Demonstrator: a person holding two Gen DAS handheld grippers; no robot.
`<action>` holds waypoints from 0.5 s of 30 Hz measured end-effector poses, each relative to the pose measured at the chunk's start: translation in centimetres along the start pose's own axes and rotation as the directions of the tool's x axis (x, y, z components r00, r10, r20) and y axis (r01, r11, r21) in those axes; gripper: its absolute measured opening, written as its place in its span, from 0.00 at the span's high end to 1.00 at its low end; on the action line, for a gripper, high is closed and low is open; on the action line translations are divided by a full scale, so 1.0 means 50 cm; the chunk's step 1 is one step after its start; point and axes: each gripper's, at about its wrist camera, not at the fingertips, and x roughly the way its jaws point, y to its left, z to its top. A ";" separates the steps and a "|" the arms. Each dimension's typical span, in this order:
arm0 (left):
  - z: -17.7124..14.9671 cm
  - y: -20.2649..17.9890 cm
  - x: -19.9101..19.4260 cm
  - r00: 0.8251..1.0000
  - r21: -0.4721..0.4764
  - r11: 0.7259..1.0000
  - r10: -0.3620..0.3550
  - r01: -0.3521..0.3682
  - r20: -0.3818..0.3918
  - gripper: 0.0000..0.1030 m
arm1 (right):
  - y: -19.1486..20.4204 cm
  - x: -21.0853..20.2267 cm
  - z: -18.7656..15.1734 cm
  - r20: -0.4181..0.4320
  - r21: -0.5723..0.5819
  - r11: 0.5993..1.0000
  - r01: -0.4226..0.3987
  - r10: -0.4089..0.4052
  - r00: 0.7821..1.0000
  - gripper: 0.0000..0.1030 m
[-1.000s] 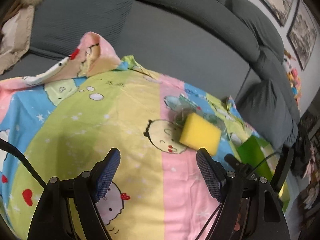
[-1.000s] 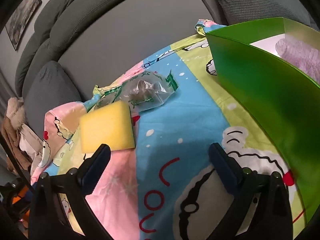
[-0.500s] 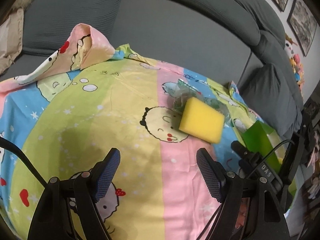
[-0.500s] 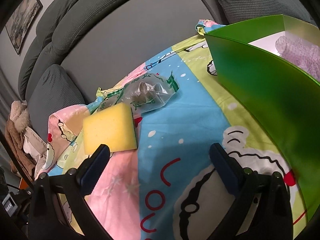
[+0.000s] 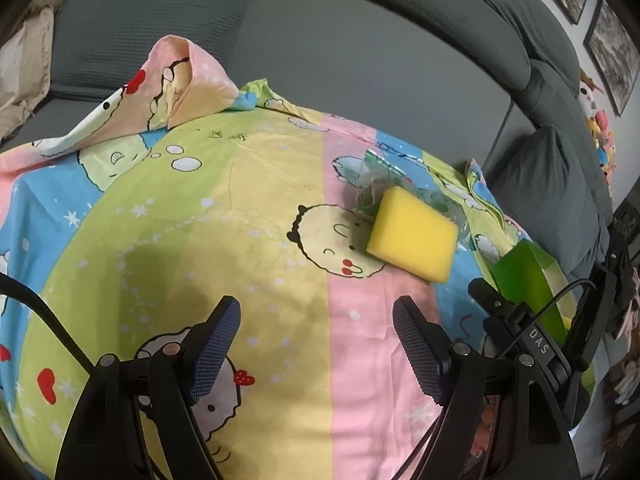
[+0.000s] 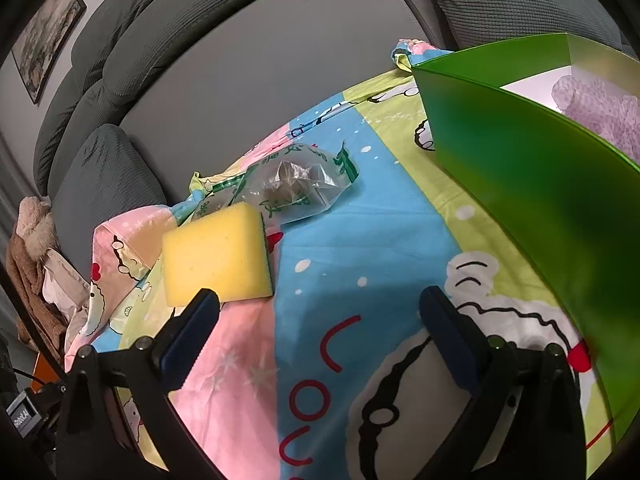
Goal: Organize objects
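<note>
Two tools, left tool and right tool, both released, empty, above cartoon-print sheet; grey sofa behind.

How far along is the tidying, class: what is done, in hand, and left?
Done: a purple item already lies in the green box. In hand: nothing; the left gripper and right gripper are both open and empty. Left: the sponge and plastic bag remain on the sheet.

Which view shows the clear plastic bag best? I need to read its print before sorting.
The right wrist view: the clear plastic bag lies nearly unobstructed, its green print facing the camera. In the left wrist view the bag is mostly hidden behind the yellow sponge.
</note>
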 end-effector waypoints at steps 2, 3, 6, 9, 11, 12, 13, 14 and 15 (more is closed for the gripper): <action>-0.001 0.000 0.001 1.000 0.002 1.000 0.001 -0.001 -0.002 0.23 | 0.000 0.000 0.000 0.001 0.001 1.000 -0.002 0.002 1.000 0.03; -0.002 0.000 0.000 1.000 0.003 1.000 0.003 -0.003 -0.002 0.23 | 0.001 0.000 0.000 0.000 0.000 1.000 0.000 0.000 1.000 0.03; -0.004 0.005 -0.001 1.000 -0.001 1.000 0.007 -0.007 -0.001 0.23 | 0.004 0.001 -0.001 -0.002 -0.006 1.000 0.007 -0.007 1.000 0.03; -0.003 0.010 0.004 1.000 -0.015 1.000 0.008 -0.008 -0.007 0.23 | 0.005 0.002 0.000 -0.002 -0.007 1.000 0.008 -0.008 1.000 0.03; -0.003 0.012 0.013 1.000 -0.020 1.000 0.012 -0.013 -0.017 0.23 | 0.005 0.002 0.000 -0.002 -0.007 1.000 0.008 -0.008 1.000 0.03; -0.004 0.011 0.017 0.999 -0.019 1.000 0.019 -0.020 -0.025 0.23 | 0.005 0.002 -0.001 -0.002 -0.007 1.000 0.008 -0.008 1.000 0.03; -0.004 0.011 0.022 0.999 -0.016 0.999 0.027 -0.028 -0.033 0.23 | 0.005 0.002 -0.001 -0.002 -0.007 1.000 0.008 -0.008 1.000 0.03; -0.005 0.009 0.026 0.999 -0.012 0.999 0.033 -0.033 -0.038 0.23 | 0.005 0.002 -0.001 -0.002 -0.007 1.000 0.008 -0.008 1.000 0.03; -0.006 0.008 0.029 0.998 -0.005 0.999 0.040 -0.040 -0.043 0.23 | 0.005 0.002 -0.001 -0.002 -0.007 1.000 0.008 -0.008 1.000 0.03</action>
